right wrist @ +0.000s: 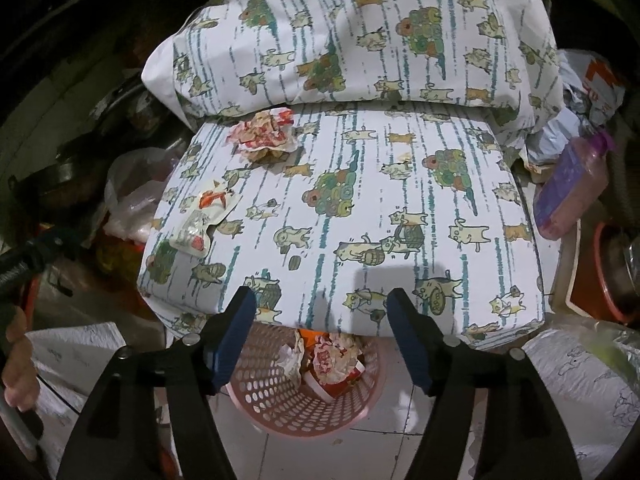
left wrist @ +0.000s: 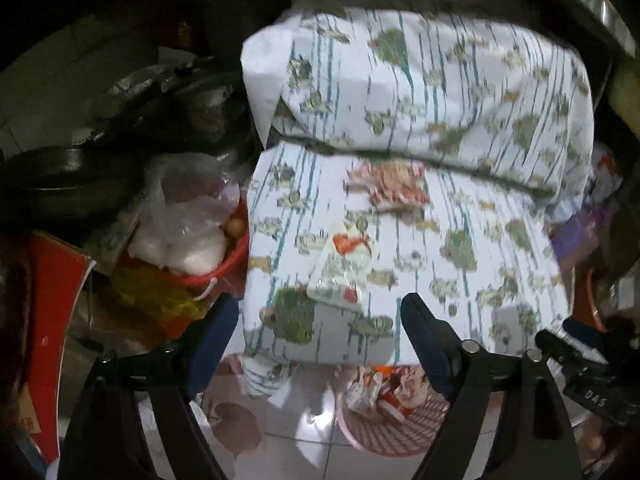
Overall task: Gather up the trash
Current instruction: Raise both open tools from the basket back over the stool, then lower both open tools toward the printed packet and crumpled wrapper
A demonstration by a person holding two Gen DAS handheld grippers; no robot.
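Below the open right tool [right wrist: 322, 300], wrappers [right wrist: 332, 356] fill the basket [right wrist: 280, 404].

Both fisheye views bow strongly and fall to black at the rims. The left wrist view is motion-blurred across the patterned cushion [left wrist: 400, 248]; the right is sharper, with claw shadows at six o'clock.
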